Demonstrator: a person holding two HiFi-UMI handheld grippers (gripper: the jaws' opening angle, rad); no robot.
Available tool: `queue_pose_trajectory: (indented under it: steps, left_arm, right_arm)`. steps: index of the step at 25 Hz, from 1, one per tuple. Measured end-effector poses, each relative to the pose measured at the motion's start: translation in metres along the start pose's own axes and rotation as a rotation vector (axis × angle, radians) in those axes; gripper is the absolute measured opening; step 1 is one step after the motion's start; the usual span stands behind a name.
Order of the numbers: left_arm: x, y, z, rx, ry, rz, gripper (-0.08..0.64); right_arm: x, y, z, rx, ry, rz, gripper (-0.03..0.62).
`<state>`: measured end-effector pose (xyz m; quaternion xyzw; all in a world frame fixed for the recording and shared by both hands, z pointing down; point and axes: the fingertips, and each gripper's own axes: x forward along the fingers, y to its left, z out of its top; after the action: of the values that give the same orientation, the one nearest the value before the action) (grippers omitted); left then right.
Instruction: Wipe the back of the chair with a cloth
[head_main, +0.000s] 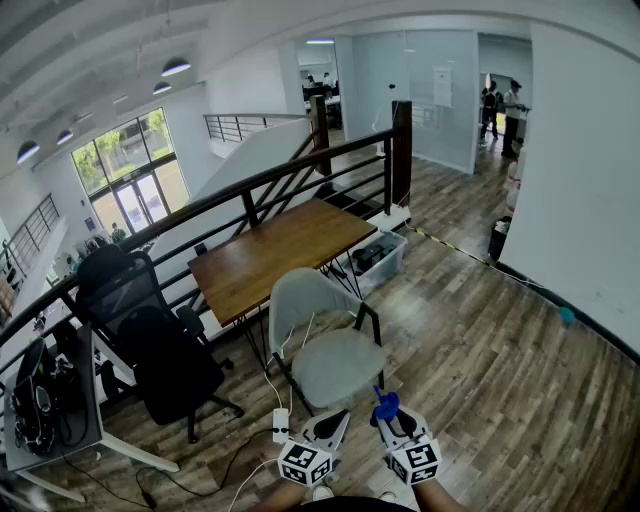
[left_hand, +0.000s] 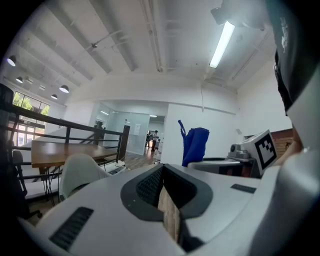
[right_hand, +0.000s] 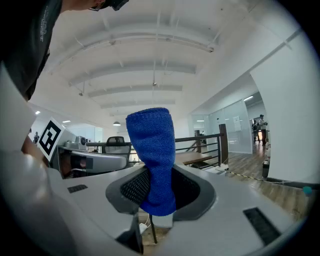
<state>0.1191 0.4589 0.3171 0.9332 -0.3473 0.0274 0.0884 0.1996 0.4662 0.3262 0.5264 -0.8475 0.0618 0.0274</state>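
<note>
Blue cloth is clamped upright between the fingers of the right gripper; those of the left gripper are closed on nothing. Grey chair stands at 12 o'clock, its back untouched. Risk: rubbing friction may drag the narrowly pinched cloth free.

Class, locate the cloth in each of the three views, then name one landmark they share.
Head view: cloth bottom centre, in the right gripper.
Left gripper view: cloth right of centre, upright.
Right gripper view: cloth centre, clamped between the jaws.
Shared landmark: wooden table.
</note>
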Motion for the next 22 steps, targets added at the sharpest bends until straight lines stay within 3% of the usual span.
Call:
queue_pose_trajectory:
  steps: [6,12,18,22]
  left_arm:
    - [-0.015,0.024,0.018,0.015,-0.060,0.021,-0.002]
    - [-0.027,0.043,0.016,0.007,-0.058,0.017,-0.002]
    - [-0.043,0.066,0.013,-0.001,-0.052,0.019,-0.002]
    - [-0.052,0.083,0.007,-0.009,-0.049,0.018,-0.002]
  right_arm:
    - [0.020,0.033,0.005,-0.008,0.030,0.053,0.120]
    - [0.034,0.047,0.000,-0.017,0.058,0.036,0.120]
    - [0.053,0.058,0.004,-0.003,-0.011,0.002,0.120]
    - [0.063,0.067,0.002,0.014,0.002,-0.013,0.120]
